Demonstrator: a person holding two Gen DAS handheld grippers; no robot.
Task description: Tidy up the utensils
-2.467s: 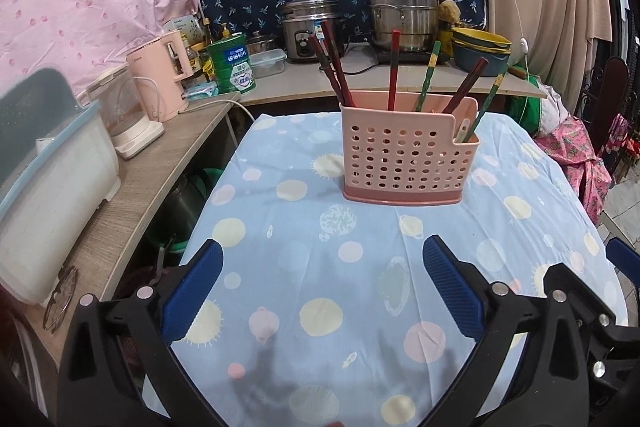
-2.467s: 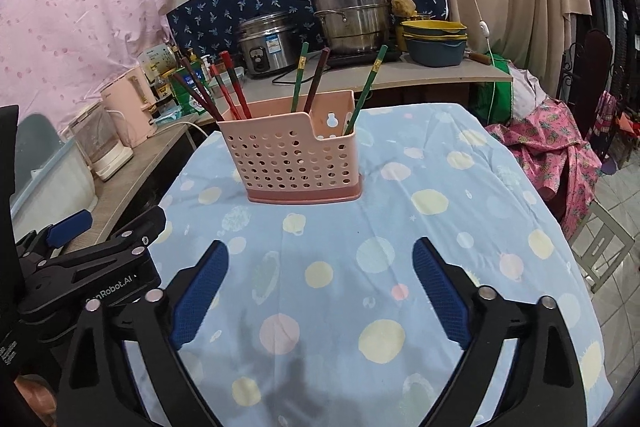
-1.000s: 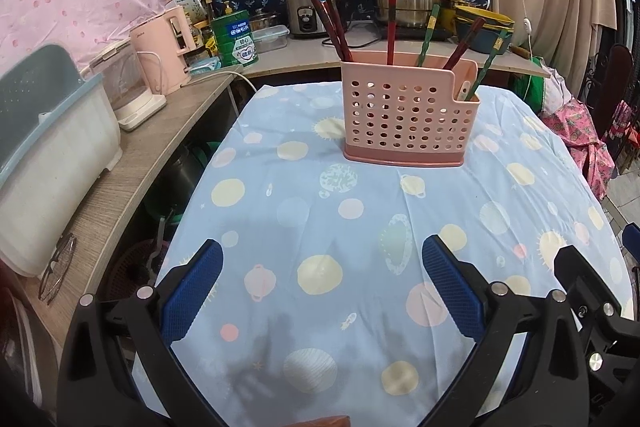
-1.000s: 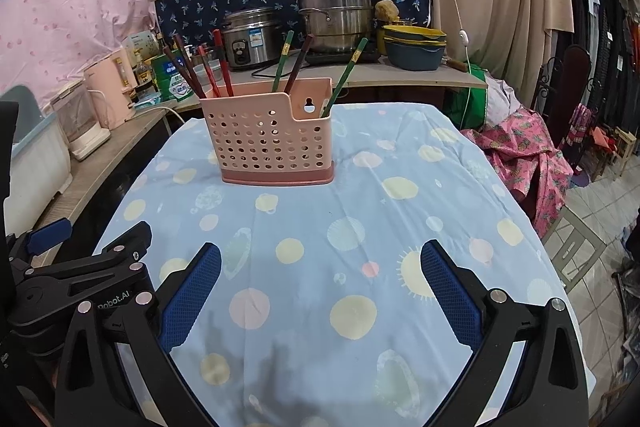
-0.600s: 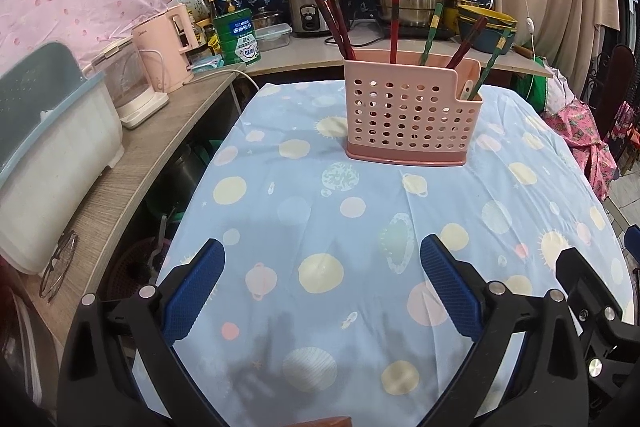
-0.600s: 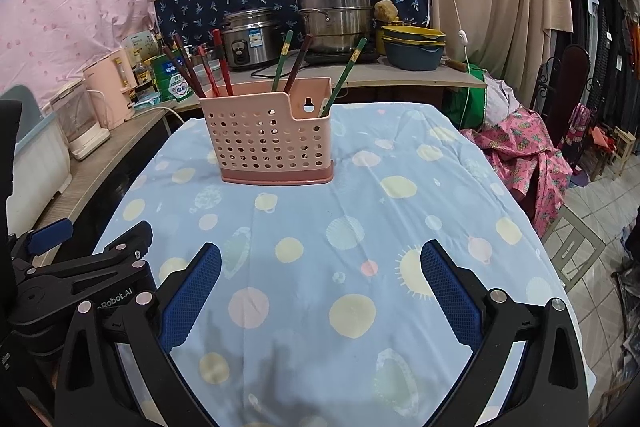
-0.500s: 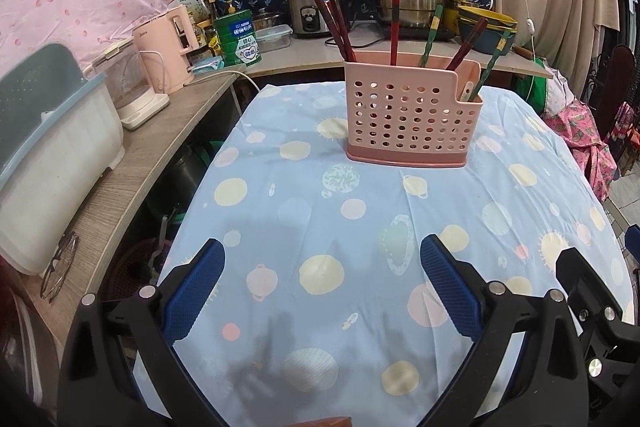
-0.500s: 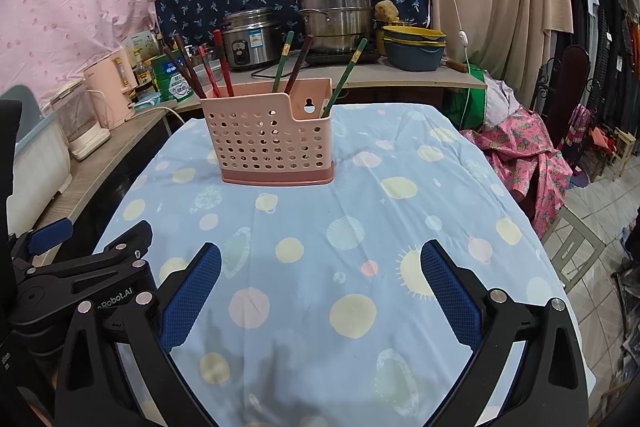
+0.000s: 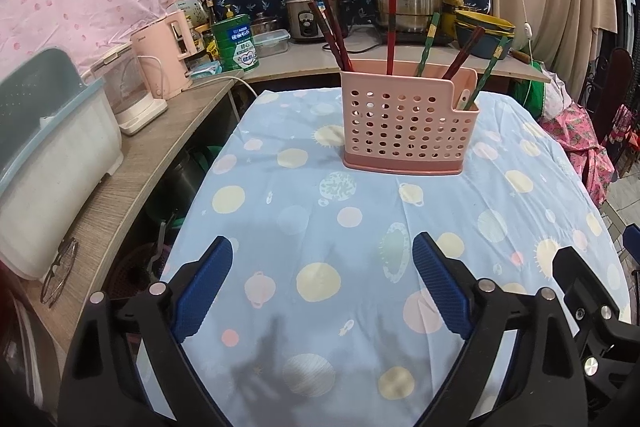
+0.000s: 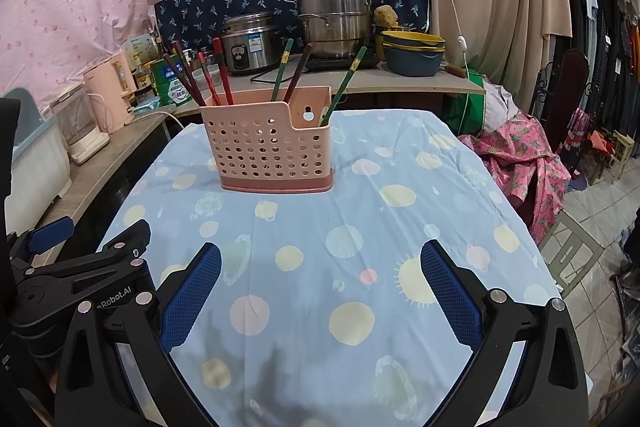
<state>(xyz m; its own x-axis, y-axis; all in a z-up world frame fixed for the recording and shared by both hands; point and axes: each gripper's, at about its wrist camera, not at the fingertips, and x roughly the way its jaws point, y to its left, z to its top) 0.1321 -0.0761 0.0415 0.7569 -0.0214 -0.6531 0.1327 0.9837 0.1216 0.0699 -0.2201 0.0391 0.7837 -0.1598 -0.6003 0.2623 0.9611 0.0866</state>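
A pink holder (image 9: 408, 123) with rows of round holes stands upright on the table (image 9: 352, 227), nearer the far edge than the near one and about midway between the left and right edges. The table is covered by a light blue cloth with pale yellow, pink and green spots. Chopsticks (image 9: 390, 35) stick up out of the holder: dark red ones lean from its left end, a red one stands near the middle, and green and brown ones lean from the right end, where the front wall steps down.

The left gripper (image 9: 322, 281) hangs over the near part of the table with its jaws wide apart and closing a little; nothing is between the blue pads, only bare cloth. The right gripper (image 10: 320, 287) sits beside it over the near edge, jaws spread wide, holding nothing. Both are well apart from the holder.

Behind the table a counter (image 10: 400, 85) carries a rice cooker (image 10: 248, 39), a stacked steel pot (image 10: 334, 15) and yellow and blue bowls (image 10: 414, 55); a pink kettle (image 9: 166, 57) stands on the left counter
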